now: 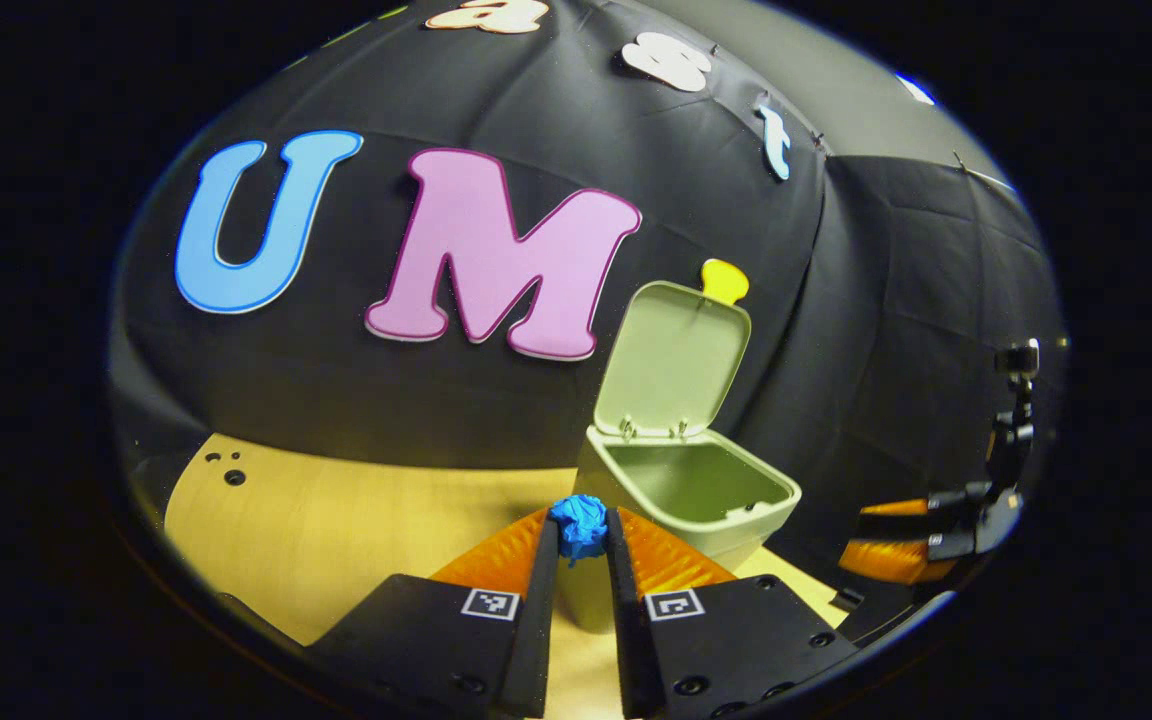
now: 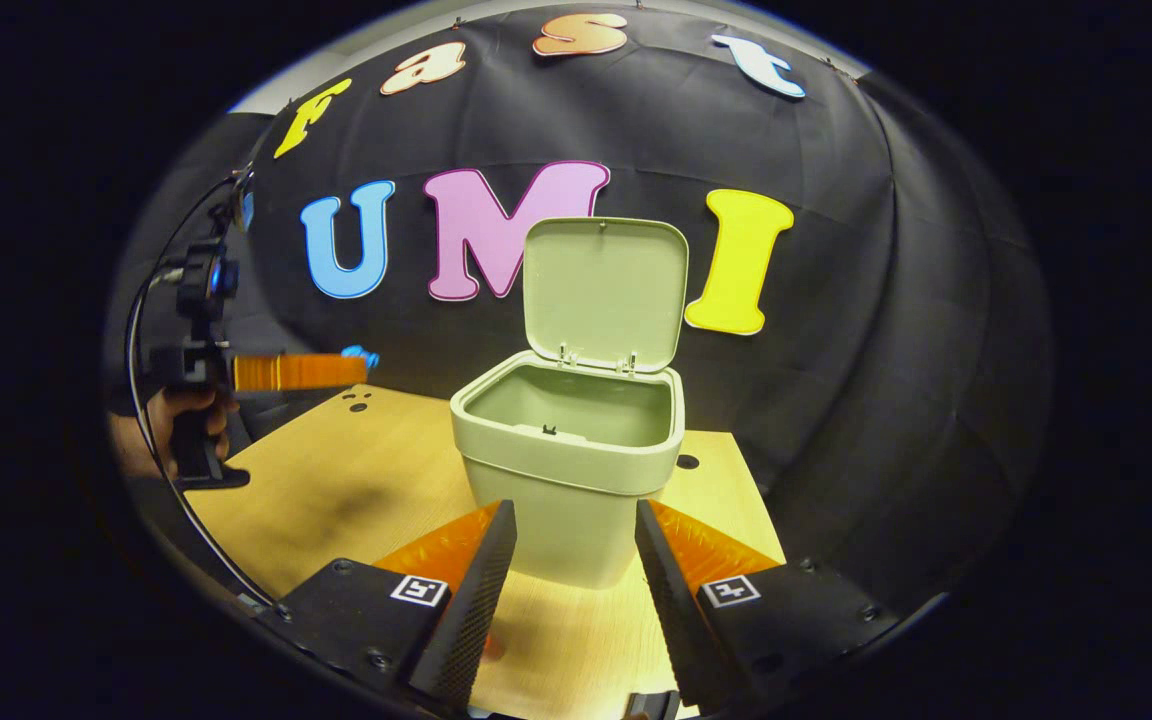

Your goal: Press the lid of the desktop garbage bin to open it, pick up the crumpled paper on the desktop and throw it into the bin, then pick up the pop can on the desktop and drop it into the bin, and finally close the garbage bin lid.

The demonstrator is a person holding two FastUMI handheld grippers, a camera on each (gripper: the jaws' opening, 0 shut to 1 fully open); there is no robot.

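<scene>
Left gripper [image 1: 581, 535] clenched on blue crumpled paper [image 1: 579, 524], held up above the wooden desktop [image 1: 336, 520], just beside the green bin [image 2: 571, 480]. Bin lid [image 2: 604, 292] stands upright, open. Right gripper [image 2: 571, 560] released, fingers apart, facing the bin front.

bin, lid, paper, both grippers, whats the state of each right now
bin: upright on the desktop, nothing visible inside
lid: open, tipped up and back on its hinge
crumpled paper: pinched between the left gripper's fingers, held up off the desktop beside the bin
left gripper: shut on the crumpled paper
right gripper: open, holding nothing, in front of the bin
</scene>
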